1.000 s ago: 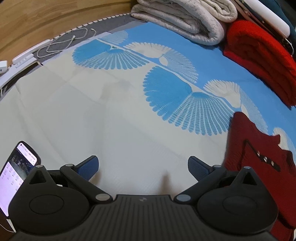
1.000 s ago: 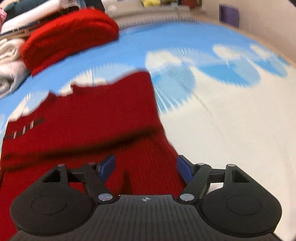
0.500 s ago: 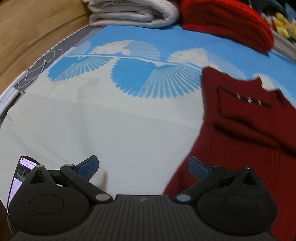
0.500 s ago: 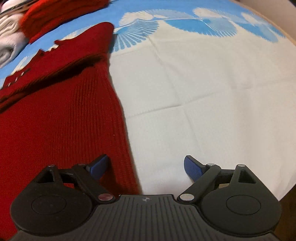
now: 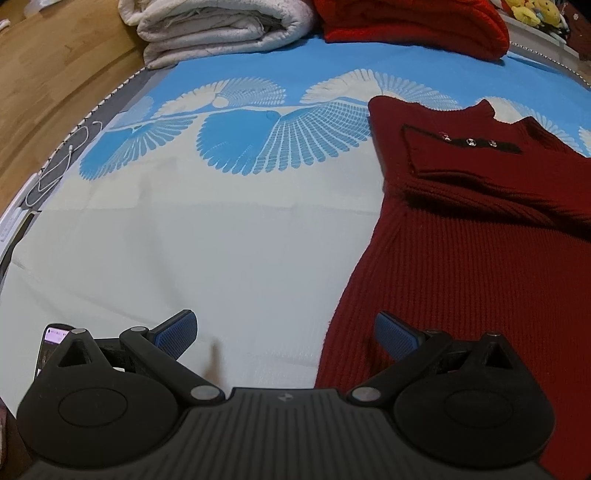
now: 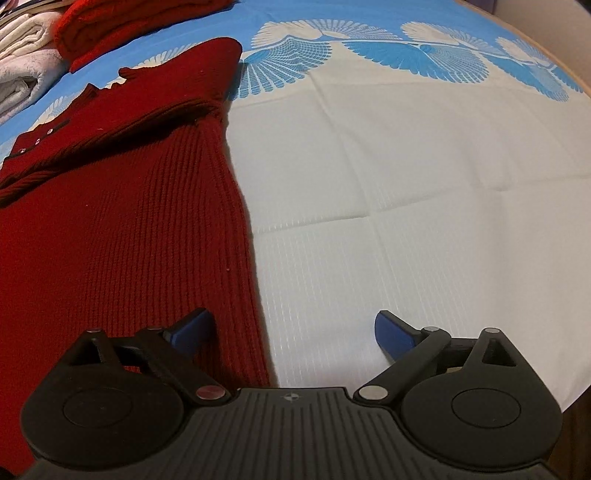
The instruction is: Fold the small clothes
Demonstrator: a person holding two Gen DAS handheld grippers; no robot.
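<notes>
A dark red ribbed knit garment point(image 5: 480, 266) lies flat on the white and blue cloth point(image 5: 184, 229), its buttoned top part folded over at the far end. My left gripper point(image 5: 286, 334) is open and empty over its near left edge. In the right wrist view the garment point(image 6: 122, 229) fills the left half. My right gripper point(image 6: 293, 330) is open and empty over its near right edge, the left fingertip point(image 6: 194, 326) above the knit.
A folded white blanket point(image 5: 221, 26) and a folded bright red knit point(image 5: 413, 22) lie at the far end of the cloth. A phone point(image 5: 50, 345) lies at the near left edge and a white cable point(image 5: 62, 162) at the left edge. Wood floor lies beyond.
Both grippers have pulled back towards the garment's near end. The left one swung right so the garment came into its view; the right one shifted right over the garment's right edge. Both stayed open.
</notes>
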